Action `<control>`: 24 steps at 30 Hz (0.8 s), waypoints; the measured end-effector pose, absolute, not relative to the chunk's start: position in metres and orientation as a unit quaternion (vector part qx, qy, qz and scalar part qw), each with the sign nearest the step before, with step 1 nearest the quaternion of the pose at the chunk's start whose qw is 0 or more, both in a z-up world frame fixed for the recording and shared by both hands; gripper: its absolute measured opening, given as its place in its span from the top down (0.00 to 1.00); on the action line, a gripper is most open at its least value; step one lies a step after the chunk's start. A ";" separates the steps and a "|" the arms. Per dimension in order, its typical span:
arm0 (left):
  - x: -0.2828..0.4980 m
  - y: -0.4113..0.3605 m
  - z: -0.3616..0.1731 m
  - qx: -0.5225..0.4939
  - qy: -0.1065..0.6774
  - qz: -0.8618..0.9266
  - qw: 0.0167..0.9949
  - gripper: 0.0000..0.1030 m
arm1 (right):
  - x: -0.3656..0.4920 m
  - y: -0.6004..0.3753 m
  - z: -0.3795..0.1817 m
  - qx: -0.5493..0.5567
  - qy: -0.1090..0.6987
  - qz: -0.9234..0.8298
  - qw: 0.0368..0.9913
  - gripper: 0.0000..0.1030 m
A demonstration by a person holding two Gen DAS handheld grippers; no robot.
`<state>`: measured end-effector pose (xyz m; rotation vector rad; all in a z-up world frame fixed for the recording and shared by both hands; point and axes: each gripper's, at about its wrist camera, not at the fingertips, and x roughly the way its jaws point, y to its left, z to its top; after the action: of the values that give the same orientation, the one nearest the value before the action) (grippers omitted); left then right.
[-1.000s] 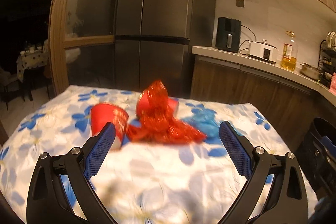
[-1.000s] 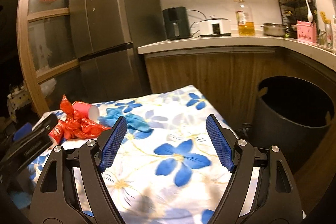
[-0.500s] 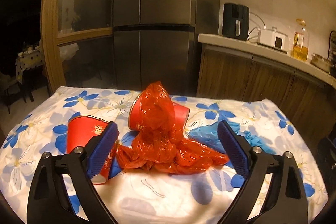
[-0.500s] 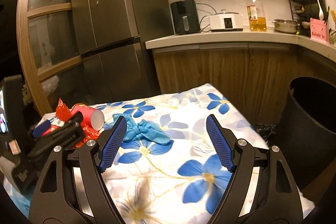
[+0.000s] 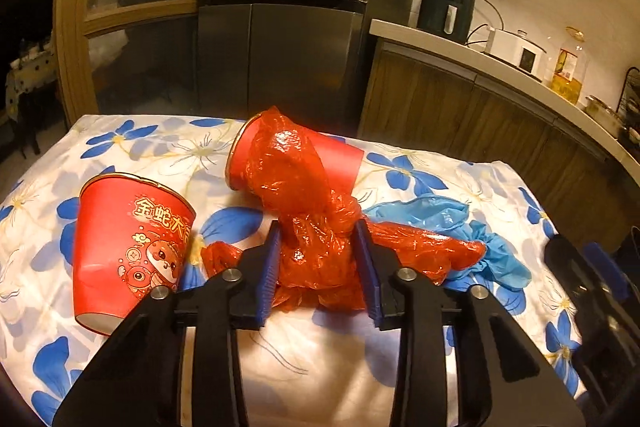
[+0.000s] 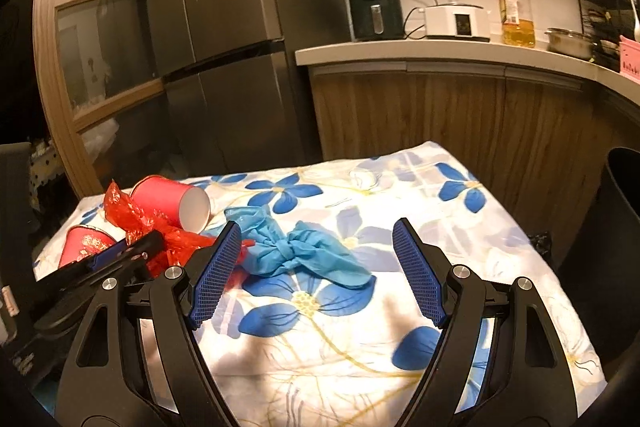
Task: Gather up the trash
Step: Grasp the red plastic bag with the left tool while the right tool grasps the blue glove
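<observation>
Fingers of left gripper closing around red bag, tilted downward.

Red paper cup: gold characters "金蛇大", rest hidden.

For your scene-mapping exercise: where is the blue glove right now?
In the right wrist view the blue glove lies knotted on the floral cloth, ahead of the right gripper, just right of the red bag.

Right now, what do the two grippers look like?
Both match: the left gripper and right gripper have glossy black forked frames with silver screws at the joints, and flat blue pads with a fine dotted texture. No cables or sleeves show.
</observation>
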<state>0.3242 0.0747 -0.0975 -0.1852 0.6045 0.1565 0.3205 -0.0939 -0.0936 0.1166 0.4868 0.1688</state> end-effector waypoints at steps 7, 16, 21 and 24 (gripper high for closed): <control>0.284 0.077 -0.074 -0.094 0.253 0.073 0.960 0.70 | 0.342 -0.078 -0.096 0.052 0.259 0.088 0.960 0.25; 0.231 0.103 -0.034 -0.115 0.163 0.108 0.974 0.70 | 0.375 -0.054 -0.112 0.037 0.309 0.099 0.945 0.32; 0.232 0.105 -0.038 -0.123 0.167 0.102 0.973 0.70 | 0.386 -0.040 -0.123 0.018 0.339 0.107 0.934 0.46; 0.234 0.105 -0.041 -0.124 0.172 0.096 0.973 0.70 | 0.386 -0.038 -0.127 0.013 0.345 0.111 0.932 0.63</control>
<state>0.2336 0.1049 -0.0411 -0.2504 0.3466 0.1940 0.3863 -0.0378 -0.1265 0.0270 0.7068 0.2276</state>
